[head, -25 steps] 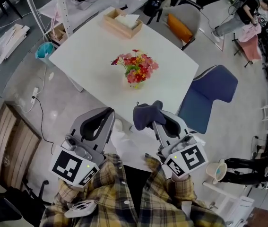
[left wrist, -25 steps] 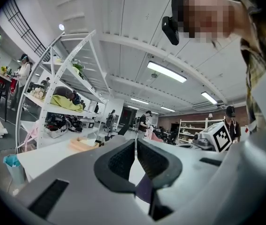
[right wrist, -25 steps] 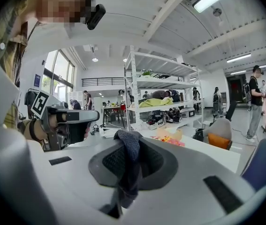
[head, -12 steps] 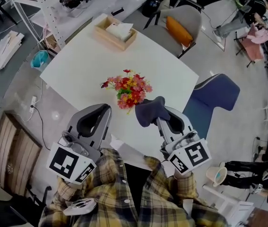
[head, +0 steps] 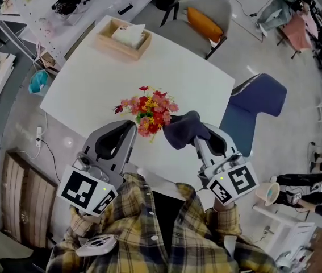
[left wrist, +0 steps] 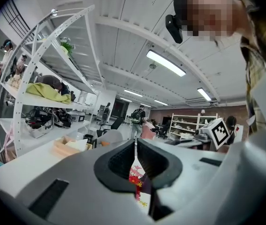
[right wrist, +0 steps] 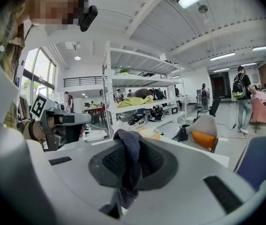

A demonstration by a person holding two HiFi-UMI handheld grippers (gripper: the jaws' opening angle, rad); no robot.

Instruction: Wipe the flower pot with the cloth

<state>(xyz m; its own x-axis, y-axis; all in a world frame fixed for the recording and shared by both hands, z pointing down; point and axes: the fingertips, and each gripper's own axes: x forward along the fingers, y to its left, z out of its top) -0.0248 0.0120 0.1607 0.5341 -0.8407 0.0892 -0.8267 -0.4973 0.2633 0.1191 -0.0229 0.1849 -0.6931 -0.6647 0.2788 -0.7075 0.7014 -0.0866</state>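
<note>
Cloth (head: 184, 131) in right gripper (right wrist: 132, 142), left jaws together; whole bouquet (head: 147, 111) only in head view.

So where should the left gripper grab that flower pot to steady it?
Probably low on its side wall, hidden under the red and pink flowers, coming in level from the left gripper's side: the blooms spread over the top, and the dark blue cloth sits at the other side. That gripper's shut fingers must open first.

No legible text, number or brand; only black-and-white square marker patterns, on left white cube (head: 87, 192) of left gripper (head: 130, 127), lower left, and right white cube (head: 233, 184) of right gripper (head: 189, 134), lower right
</note>
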